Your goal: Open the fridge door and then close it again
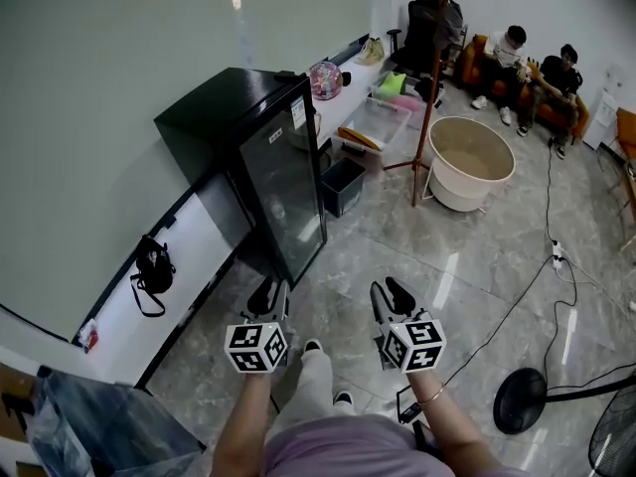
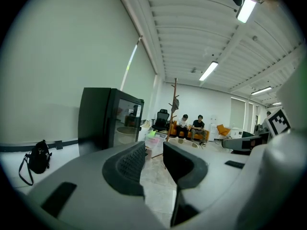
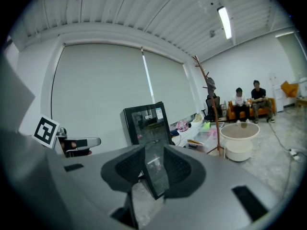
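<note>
The black fridge [image 1: 234, 117] is standing against the pale wall, to the person's front left, with its glass door [image 1: 285, 192] facing out over the shiny grey floor [image 1: 397, 237]; from above, the door is looking shut. The person is standing just short of it, holding both tools out low toward it. The left gripper [image 1: 270, 298] is hovering near the door's lower corner, not touching it, and its jaws are standing apart with nothing between them. The right gripper [image 1: 390, 296] is hanging level beside it, further from the fridge, and its jaws are likewise released and gripping nothing; in the right gripper view the door is only showing through the gap from well beyond the tips.

Beside the fridge a dark bin [image 1: 343, 184] is sitting on the floor, and a black bag [image 1: 151, 266] is lying on the white ledge along the wall. Further off, a wooden coat stand [image 1: 430, 87] is rising next to a big white tub [image 1: 470, 162]. Two people are sitting on an orange sofa [image 1: 477, 53] at the far wall. A fan [image 1: 522, 400] is standing at the person's right.
</note>
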A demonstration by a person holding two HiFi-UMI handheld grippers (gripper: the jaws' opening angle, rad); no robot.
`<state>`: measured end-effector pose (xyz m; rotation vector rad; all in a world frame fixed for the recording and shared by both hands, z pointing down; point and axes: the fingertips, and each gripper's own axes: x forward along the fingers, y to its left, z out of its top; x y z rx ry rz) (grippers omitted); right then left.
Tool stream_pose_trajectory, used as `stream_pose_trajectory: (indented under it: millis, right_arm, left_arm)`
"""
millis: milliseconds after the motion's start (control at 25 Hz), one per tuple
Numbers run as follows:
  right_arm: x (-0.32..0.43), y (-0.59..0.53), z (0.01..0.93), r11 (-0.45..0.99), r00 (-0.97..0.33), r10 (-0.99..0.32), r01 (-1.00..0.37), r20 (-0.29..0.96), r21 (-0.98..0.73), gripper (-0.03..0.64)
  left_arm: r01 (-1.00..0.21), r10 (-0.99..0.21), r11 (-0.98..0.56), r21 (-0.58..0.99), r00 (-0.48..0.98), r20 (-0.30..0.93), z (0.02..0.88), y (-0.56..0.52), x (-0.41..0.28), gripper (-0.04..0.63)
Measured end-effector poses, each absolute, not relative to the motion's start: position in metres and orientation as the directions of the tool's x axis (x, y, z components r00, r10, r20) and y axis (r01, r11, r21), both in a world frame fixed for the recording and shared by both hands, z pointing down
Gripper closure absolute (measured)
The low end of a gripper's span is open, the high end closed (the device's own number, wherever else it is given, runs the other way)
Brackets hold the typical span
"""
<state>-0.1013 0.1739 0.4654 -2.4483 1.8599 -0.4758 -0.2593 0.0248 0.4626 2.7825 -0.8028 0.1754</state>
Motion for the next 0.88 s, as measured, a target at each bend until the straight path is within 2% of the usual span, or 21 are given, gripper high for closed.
stream_pose_trajectory:
  millis: [520,880]
  right_arm:
    - [-0.060,0.114,0.467,-0.301,0.253,-0.939,-0.932,0.234,-0.203,0.502]
    - [-0.031,0.020,0.469,-0.293,0.243,-0.938,-0.936,0.248,-0.194,0.503]
  left_arm:
    - [-0.552,-0.517,-0.807,0.209,0.832,0.200,0.481,-0.050,-0.218,0.495]
    - [-0.578,-0.533,-0.786,0.219,0.813,0.233,0.498,-0.144,-0.195,0.488]
